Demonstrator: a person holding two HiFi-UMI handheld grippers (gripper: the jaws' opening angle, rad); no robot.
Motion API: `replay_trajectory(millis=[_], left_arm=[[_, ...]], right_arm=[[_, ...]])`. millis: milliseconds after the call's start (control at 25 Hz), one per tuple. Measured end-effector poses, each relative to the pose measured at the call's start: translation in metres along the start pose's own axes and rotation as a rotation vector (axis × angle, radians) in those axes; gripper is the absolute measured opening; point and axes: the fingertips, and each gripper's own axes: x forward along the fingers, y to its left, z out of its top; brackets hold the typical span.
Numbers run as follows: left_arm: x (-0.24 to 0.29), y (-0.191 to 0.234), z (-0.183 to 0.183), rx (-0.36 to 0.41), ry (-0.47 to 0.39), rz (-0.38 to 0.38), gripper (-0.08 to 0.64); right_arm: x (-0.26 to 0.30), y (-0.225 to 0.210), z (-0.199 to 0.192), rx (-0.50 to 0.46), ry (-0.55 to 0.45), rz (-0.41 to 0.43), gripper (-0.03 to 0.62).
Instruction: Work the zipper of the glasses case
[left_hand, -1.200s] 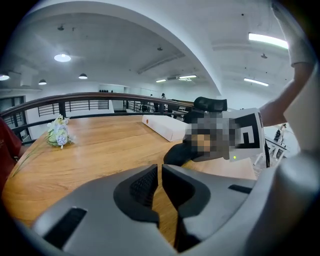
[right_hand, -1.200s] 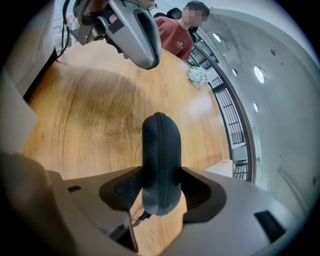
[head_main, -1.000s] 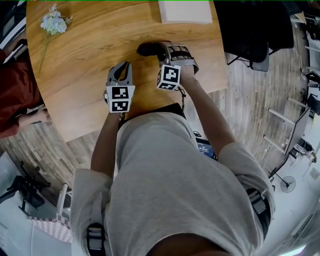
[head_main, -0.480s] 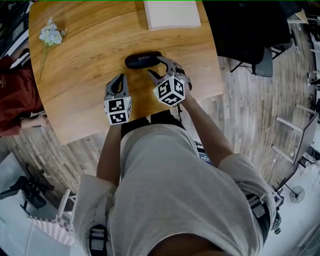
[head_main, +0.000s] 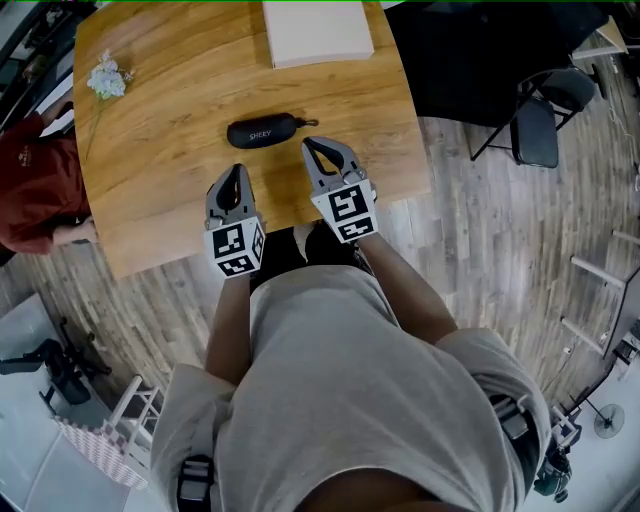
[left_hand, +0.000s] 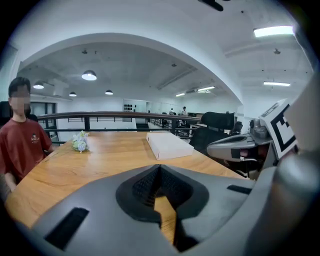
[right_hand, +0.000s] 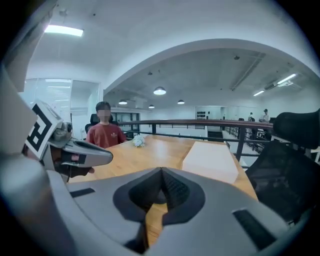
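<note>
A black zippered glasses case (head_main: 262, 131) lies flat on the round wooden table (head_main: 160, 120), its zipper pull pointing right. Nothing touches it. My left gripper (head_main: 235, 169) hovers near the table's front edge, a hand's width short of the case, jaws shut and empty. My right gripper (head_main: 309, 144) sits just right of and nearer than the case, its jaws closing together with nothing between them. In the left gripper view the left gripper (left_hand: 160, 168) shows its tips meeting over bare wood. The right gripper view shows the right gripper (right_hand: 161, 172) the same way. Neither gripper view shows the case.
A white flat box (head_main: 317, 32) lies at the table's far edge. A small bunch of pale flowers (head_main: 106, 78) rests at the far left. A person in a red shirt (head_main: 40, 190) sits at the left side. A black chair (head_main: 545, 120) stands right of the table.
The right gripper has pulled back from the case toward me and its jaws have gone from wide open to shut. The case now lies alone. The left gripper stayed shut.
</note>
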Motion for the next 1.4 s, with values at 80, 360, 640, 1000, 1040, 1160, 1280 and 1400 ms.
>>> replay_trajectory(millis=[80,360,640,1000,1040,1160,1280,1400], left_arm=[[-0.012,-0.009,0.017,0.012,-0.036,0.019,0.023],[-0.051,-0.020,0.072,0.049,-0.148,0.037,0.023],[-0.095,-0.005,0.132,0.099,-0.271,0.006,0.023],[-0.114,0.015,0.141,0.073,-0.331,-0.005,0.023],[-0.116,0.016,0.142,0.080,-0.333,-0.010,0.023],[-0.118,0.019,0.149,0.097,-0.348,-0.023,0.023],[-0.120,0.019,0.151,0.099,-0.352,-0.026,0.023],[-0.122,0.018,0.150,0.106,-0.350,-0.035,0.023]], right_arm=[[-0.015,-0.004,0.016,-0.002,-0.049,-0.016,0.025],[-0.063,-0.004,0.076,-0.039,-0.192,-0.091,0.025],[-0.099,0.011,0.127,-0.076,-0.284,-0.161,0.025],[-0.099,0.037,0.149,-0.088,-0.309,-0.193,0.025],[-0.099,0.040,0.151,-0.086,-0.314,-0.193,0.025],[-0.101,0.045,0.158,-0.094,-0.330,-0.200,0.025],[-0.102,0.046,0.161,-0.091,-0.335,-0.204,0.025],[-0.103,0.047,0.164,-0.095,-0.338,-0.211,0.025]])
